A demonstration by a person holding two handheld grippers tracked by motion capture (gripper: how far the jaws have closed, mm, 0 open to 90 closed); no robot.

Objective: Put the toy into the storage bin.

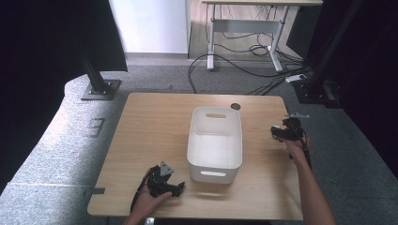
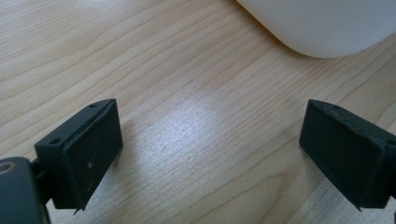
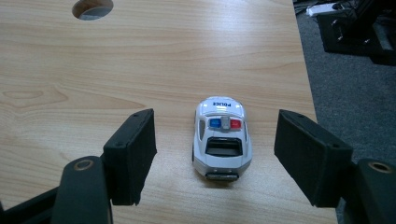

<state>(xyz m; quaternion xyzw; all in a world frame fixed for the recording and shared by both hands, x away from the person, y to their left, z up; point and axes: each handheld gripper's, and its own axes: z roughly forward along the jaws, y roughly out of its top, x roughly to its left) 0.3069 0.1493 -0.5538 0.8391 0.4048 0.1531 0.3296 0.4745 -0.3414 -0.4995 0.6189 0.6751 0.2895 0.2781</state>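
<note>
Pale wood-grain tabletop [image 1: 155,126] spreads under both of my tools, smooth and slightly glossy, with a round cable hole [image 3: 92,8] cut near its far edge and grey carpet beyond. My right gripper [image 3: 215,156] has its jaws spread wide, and between the flat, matte black pads [image 3: 135,149] sits a small toy police car [image 3: 222,139], a rounded white plastic body with a blue and red light bar on the roof and dark windows. It stands on the wood, apart from both pads, roughly centred in the gap and a little nearer the right one. My left gripper [image 2: 210,154] is also wide open, nothing between its blocky rubber-like pads [image 2: 88,154] but bare grain with a soft glare. Just ahead of its right pad is the rounded corner of a white plastic bin [image 2: 327,28], which I think is empty, though its floor is washed out from above.
</note>
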